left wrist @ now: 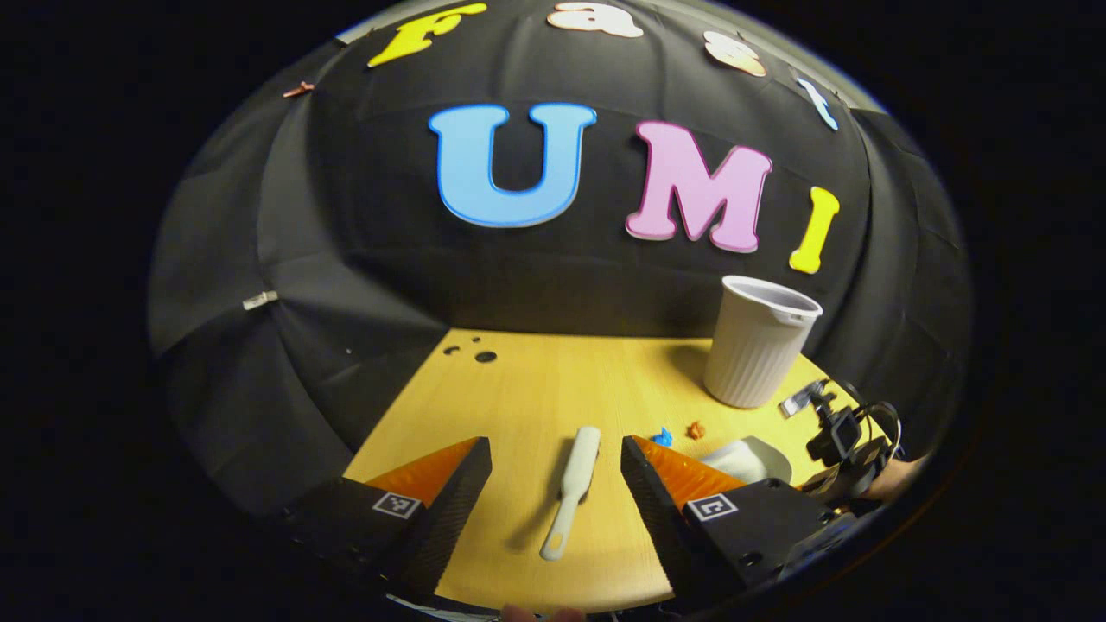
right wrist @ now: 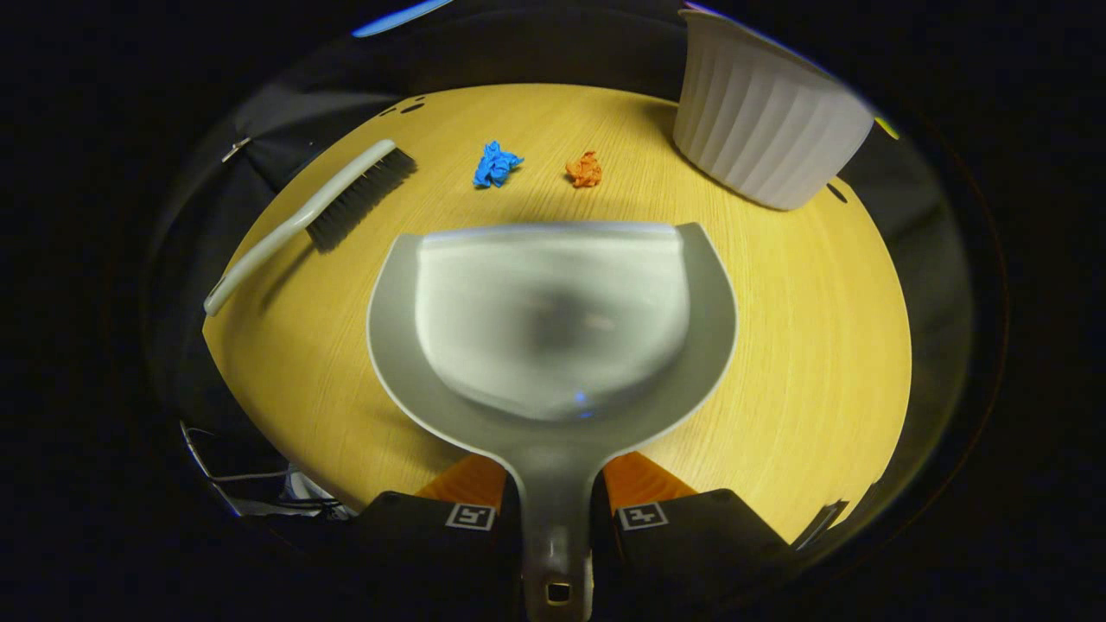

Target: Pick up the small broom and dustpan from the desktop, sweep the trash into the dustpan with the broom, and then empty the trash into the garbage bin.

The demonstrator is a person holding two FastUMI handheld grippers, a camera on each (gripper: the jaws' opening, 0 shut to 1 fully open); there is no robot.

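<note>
A pale small broom (left wrist: 573, 484) lies on the wooden desktop (left wrist: 527, 380), handle toward me. It is ahead of and between the spread fingers of my open left gripper (left wrist: 556, 447), which holds nothing. My right gripper (right wrist: 556, 473) is shut on the handle of the grey dustpan (right wrist: 553, 320). The pan's front lip faces a blue paper scrap (right wrist: 496, 164) and an orange scrap (right wrist: 585, 169). In the right gripper view the broom (right wrist: 320, 207) lies at the left, bristles away from me. In the left gripper view the dustpan (left wrist: 748, 458) and the right gripper (left wrist: 842, 441) show at the right.
A white ribbed garbage bin (right wrist: 769, 138) stands upright at the far right of the desktop (right wrist: 804, 328); it is also seen as the bin (left wrist: 760, 345) beyond the blue scrap (left wrist: 663, 437) and orange scrap (left wrist: 696, 429). Small holes (left wrist: 484, 355) mark the far left corner.
</note>
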